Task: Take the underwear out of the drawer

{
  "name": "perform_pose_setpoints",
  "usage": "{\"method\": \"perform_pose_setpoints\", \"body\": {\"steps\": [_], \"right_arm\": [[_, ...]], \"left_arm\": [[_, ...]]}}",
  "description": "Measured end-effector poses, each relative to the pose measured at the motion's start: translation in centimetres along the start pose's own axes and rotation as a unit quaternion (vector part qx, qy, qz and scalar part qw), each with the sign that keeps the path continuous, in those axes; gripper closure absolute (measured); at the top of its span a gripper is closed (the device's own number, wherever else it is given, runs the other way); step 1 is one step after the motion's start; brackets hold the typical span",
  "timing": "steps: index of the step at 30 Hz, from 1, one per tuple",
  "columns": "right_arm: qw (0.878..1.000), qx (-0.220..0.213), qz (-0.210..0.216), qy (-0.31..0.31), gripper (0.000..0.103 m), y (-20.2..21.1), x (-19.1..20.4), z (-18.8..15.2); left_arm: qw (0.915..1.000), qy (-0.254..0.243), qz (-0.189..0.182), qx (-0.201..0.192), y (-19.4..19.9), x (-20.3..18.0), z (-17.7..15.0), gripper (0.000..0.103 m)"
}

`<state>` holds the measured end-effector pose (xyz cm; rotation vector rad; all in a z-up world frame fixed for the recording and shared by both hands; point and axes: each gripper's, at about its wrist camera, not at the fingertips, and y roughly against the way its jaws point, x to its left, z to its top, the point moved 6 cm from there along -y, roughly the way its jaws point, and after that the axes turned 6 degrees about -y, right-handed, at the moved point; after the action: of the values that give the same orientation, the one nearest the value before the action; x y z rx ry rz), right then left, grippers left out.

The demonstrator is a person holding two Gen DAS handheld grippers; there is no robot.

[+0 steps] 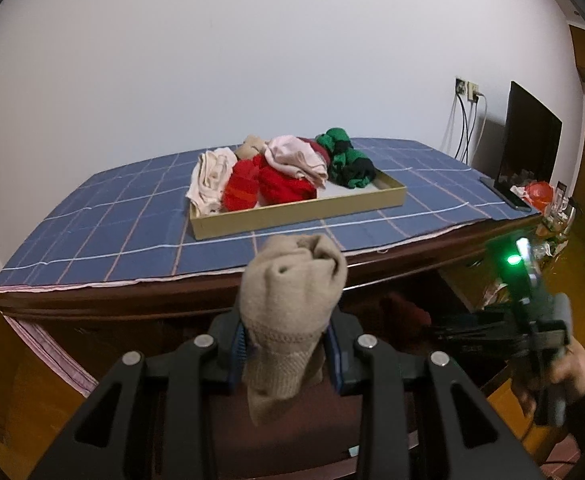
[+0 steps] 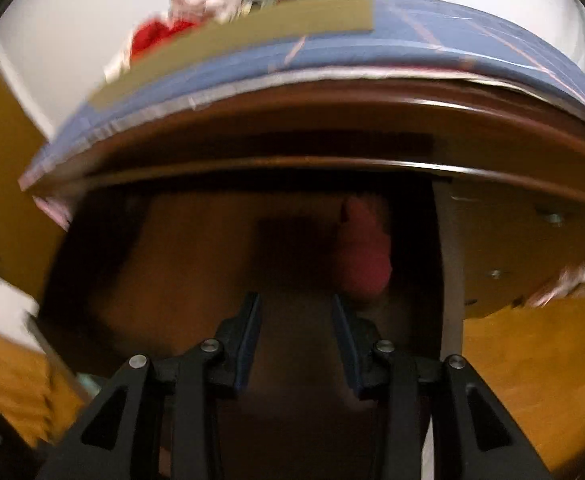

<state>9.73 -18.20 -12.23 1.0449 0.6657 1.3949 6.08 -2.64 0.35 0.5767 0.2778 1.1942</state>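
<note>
My left gripper (image 1: 288, 354) clamped a rolled beige garment (image 1: 292, 300) near the table's front edge, while my right gripper (image 2: 296, 332) hung open and empty over the dark drawer (image 2: 212, 264), where a blurred, probably red piece (image 2: 362, 256) lay far right.

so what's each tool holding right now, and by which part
The left tool clamps the beige garment near its lower, ribbed part. The right tool holds nothing.

left gripper (image 1: 288, 354) is clamped on a beige rolled garment (image 1: 292, 304). Cardboard tray (image 1: 292, 216) sits beyond it, piled with red, pink and green clothes (image 1: 280, 168)
</note>
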Motion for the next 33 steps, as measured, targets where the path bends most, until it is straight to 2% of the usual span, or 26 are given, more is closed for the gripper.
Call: {"method": "perform_pose_setpoints", "body": {"steps": [2,5,7,9,15,17,18,19,20,22,23,25,27,29,33], "right_arm": [[0.998,0.02,-0.032,0.055,0.064,-1.6,0.4,0.4],[0.991,0.051,-0.05,0.115,0.064,-3.5,0.9,0.6],[0.982,0.079,-0.058,0.16,0.064,-4.8,1.3,0.5],[0.973,0.088,-0.077,0.199,0.064,-5.6,1.6,0.7],[0.954,0.111,-0.124,0.25,0.064,-7.6,1.3,0.6],[0.944,0.119,-0.15,0.269,0.071,-8.1,0.8,-0.1],[0.939,0.126,-0.16,0.277,0.091,-8.3,0.5,-0.5],[0.94,0.142,-0.152,0.27,0.102,-8.7,0.0,-1.0],[0.944,0.146,-0.141,0.26,0.102,-8.6,-0.3,-1.1],[0.958,0.127,-0.106,0.236,0.102,-7.6,-0.4,-0.7],[0.967,0.119,-0.063,0.218,0.102,-6.6,-0.2,-0.7],[0.973,0.104,-0.014,0.204,0.102,-4.9,0.4,-1.1],[0.974,0.076,-0.018,0.211,0.102,-3.5,0.6,-1.4],[0.97,0.053,-0.02,0.235,0.102,-2.8,0.9,-1.5],[0.969,0.035,-0.039,0.242,0.101,-2.9,-0.3,-1.3]], "left_arm": [[1.0,0.006,-0.001,0.004,-0.3,0.5,-0.2,0.072],[0.9999,0.013,0.001,0.01,-0.9,1.2,-0.2,0.072],[0.9997,0.018,0.0,0.014,-1.4,1.7,-0.2,0.072],[0.9996,0.024,0.0,0.018,-1.8,2.2,-0.2,0.072],[0.9992,0.033,0.0,0.022,-2.7,3.0,0.2,0.072],[0.9991,0.033,-0.001,0.026,-3.0,3.1,0.3,0.072],[0.9991,0.033,-0.003,0.027,-3.2,3.2,0.3,0.072],[0.999,0.034,-0.005,0.028,-3.4,3.2,0.3,0.072],[0.999,0.033,-0.006,0.029,-3.5,3.1,0.3,0.072],[0.999,0.033,-0.008,0.03,-3.6,3.0,0.3,0.072],[0.9989,0.033,-0.009,0.032,-3.7,3.0,0.2,0.072],[0.9987,0.037,-0.009,0.033,-3.7,3.1,0.1,0.072],[0.9986,0.04,-0.011,0.034,-3.7,3.1,0.1,0.072],[0.9987,0.039,-0.012,0.031,-3.6,3.0,0.2,0.072],[0.9989,0.037,-0.013,0.027,-3.4,2.9,0.2,0.072]]}}
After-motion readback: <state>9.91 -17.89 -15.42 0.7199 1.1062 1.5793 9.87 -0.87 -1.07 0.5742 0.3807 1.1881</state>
